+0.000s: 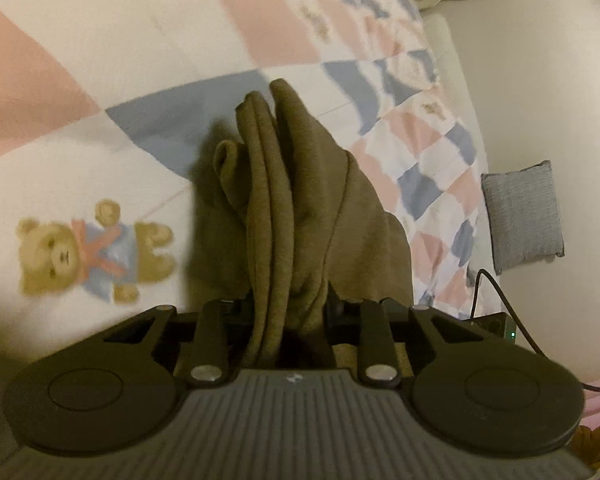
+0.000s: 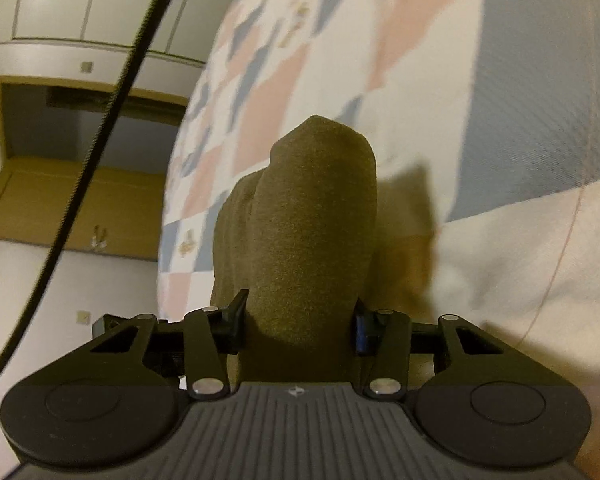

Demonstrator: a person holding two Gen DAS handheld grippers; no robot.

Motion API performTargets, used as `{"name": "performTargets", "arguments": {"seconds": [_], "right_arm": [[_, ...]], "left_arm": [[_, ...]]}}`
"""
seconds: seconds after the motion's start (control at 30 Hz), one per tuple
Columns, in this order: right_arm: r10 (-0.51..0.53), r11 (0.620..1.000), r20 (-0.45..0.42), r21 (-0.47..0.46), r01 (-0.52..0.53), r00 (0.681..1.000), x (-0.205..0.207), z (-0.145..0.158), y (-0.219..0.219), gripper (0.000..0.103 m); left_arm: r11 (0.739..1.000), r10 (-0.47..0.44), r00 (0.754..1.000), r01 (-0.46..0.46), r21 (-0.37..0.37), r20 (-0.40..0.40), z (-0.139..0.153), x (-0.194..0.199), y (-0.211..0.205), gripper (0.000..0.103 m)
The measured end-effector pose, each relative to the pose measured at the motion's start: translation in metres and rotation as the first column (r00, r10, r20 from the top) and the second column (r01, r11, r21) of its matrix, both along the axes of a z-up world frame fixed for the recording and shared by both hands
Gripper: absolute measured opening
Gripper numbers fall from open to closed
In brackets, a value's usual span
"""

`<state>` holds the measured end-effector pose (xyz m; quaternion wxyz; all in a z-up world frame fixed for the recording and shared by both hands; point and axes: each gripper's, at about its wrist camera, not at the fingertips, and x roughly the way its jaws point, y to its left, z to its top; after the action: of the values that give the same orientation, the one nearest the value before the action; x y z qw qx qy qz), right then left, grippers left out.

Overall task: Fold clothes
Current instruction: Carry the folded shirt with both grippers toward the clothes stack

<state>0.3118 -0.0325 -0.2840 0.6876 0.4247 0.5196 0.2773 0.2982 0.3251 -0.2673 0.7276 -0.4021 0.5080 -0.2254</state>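
An olive-brown garment hangs bunched in folds above a patchwork bedspread. My left gripper is shut on the garment, with the cloth pinched between its black fingers and rising ahead of the camera. In the right wrist view the same olive-brown garment forms a thick rounded fold. My right gripper is shut on that fold, whose bulk hides most of each finger. Both grippers hold the cloth lifted off the bed.
The bedspread has pink, blue and white patches and a teddy-bear print. A grey cushion lies on the pale floor beside the bed. A black cable hangs across the right wrist view, in front of a wooden cabinet.
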Motion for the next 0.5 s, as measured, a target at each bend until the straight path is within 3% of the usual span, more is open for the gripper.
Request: {"name": "performTargets", "arguments": {"seconds": [0.23,0.37,0.5], "right_arm": [[0.146,0.986,0.03,0.075,-0.147,0.989,-0.035,0.054,0.022,0.046],[0.269,0.956,0.04,0.11,-0.271,0.962,-0.068,0.094,0.053,0.046],[0.395,0.908,0.035,0.134,-0.396,0.918,-0.11,0.143,0.102,0.046]], "left_arm": [[0.979,0.186,0.98,-0.191,0.075,0.067,0.082,-0.112,0.013,0.023],[0.93,0.342,0.936,-0.35,0.115,0.086,0.138,-0.205,0.026,0.023],[0.856,0.491,0.866,-0.499,0.131,0.092,0.194,-0.298,0.049,0.023]]}}
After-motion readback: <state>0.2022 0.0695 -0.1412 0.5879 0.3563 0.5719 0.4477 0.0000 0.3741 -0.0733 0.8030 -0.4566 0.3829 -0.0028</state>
